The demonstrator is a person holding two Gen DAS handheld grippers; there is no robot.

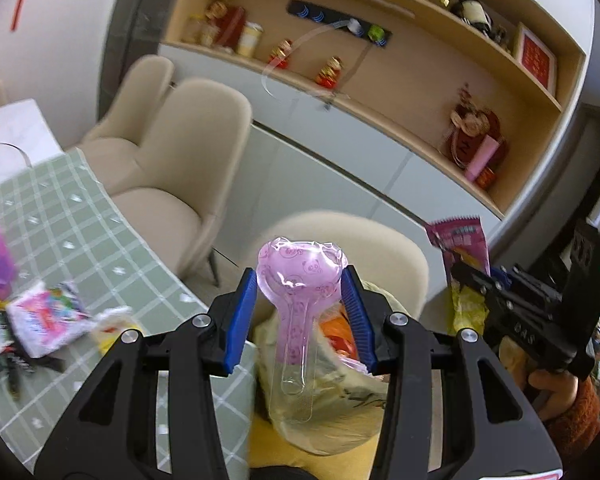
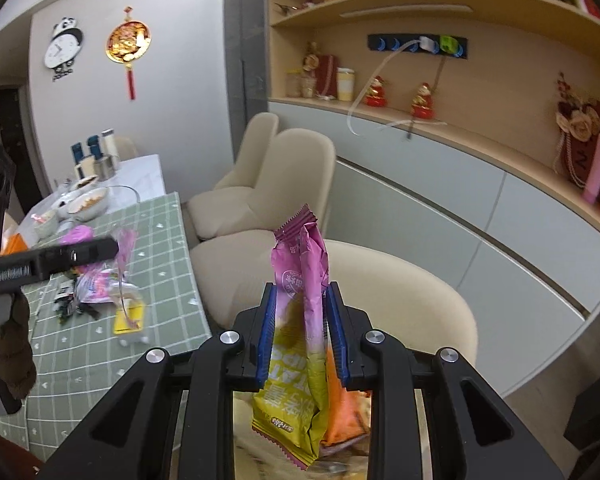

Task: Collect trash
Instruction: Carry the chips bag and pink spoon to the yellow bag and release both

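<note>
**Left wrist and right wrist views: two pieces of trash held over the bag**

Left wrist footage is taken first. On the green checked tablecloth (image 1: 60, 216) at the far left, more wrappers (image 1: 46, 318) are left lying, well apart from both tools. Further right, the left gripper (image 1: 300, 312) is seen clamped on a pink plastic spoon wrapper (image 1: 298, 276), which is pinched between the blue pads (image 1: 242, 316) with its wide head above them and its clear tail hanging down. Directly below, an open trash bag (image 1: 340, 412) with litter inside is seen. At the right, the right gripper (image 2: 302, 332) is closed on a pink-and-yellow snack packet (image 2: 300, 320); the packet stands upright between the pads, its torn top above them and its yellow end below.

The step in hand is judged to be the drop into the bag. Next, each tool would need to be lowered over the bag mouth and its fingers parted, after which the remaining wrappers on the cloth would have to be fetched.
</note>
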